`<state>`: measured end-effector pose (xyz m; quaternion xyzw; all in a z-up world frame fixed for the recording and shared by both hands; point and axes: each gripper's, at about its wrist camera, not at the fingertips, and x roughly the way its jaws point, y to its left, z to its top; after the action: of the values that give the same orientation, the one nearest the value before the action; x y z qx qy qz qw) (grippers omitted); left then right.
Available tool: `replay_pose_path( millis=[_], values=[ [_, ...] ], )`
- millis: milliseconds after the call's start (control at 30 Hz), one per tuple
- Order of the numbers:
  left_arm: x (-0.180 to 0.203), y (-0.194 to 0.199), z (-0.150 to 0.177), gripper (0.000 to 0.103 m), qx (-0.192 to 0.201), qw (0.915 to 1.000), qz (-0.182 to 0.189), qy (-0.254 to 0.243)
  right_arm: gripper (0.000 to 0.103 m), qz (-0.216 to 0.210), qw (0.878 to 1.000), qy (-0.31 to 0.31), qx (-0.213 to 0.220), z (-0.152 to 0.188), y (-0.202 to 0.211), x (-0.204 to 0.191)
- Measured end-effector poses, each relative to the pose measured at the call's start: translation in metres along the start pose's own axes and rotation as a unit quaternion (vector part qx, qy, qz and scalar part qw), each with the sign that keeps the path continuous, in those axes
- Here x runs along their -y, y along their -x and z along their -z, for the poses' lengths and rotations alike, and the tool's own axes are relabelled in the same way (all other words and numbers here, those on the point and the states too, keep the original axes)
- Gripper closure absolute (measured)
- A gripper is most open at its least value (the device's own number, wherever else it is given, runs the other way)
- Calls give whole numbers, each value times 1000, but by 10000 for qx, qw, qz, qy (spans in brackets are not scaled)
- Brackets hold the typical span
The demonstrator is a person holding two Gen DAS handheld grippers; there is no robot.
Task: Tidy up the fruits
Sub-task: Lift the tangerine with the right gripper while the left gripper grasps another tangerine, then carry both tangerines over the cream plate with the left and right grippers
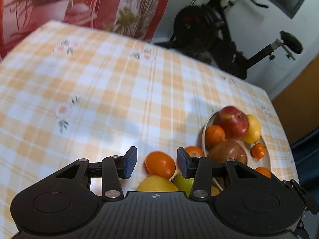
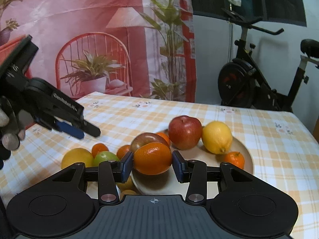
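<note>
The right hand-held gripper (image 2: 152,164) clamps an orange (image 2: 152,158) between its blue pads, above the near rim of the beige plate (image 2: 247,159). The orange's long axis runs sideways, pad to pad. The left hand-held gripper (image 1: 157,163) hangs part-open and empty above loose fruit on the checked surface (image 1: 99,91).

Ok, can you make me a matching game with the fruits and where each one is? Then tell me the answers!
Things:
1. big orange
2. red apple
3. green apple
4. lemon

Places:
A. on the tablecloth, left of the plate
B. between the right gripper pads
C. on the plate, right of the red apple
D. on the plate, at the back

Pairs: 1-B, 2-D, 3-A, 4-C
</note>
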<state>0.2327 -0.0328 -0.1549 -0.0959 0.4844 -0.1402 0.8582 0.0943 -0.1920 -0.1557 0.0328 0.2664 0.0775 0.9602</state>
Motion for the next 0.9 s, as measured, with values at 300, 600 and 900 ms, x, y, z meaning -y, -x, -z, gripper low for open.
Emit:
replay_pose_path(
  millis=[300,600,900],
  values=[
    [2,-21,-5,57,-296,9994,-139,94,64,-30,9998,-170,-31,8,-5,9],
    [2,-35,-3,62,-373,9991,-76,166,64,8,9997,-244,-58,13,-7,14],
    [9,-19,-6,63,-23,9999,-111,25,64,100,9995,-307,19,16,-5,19]
  ],
)
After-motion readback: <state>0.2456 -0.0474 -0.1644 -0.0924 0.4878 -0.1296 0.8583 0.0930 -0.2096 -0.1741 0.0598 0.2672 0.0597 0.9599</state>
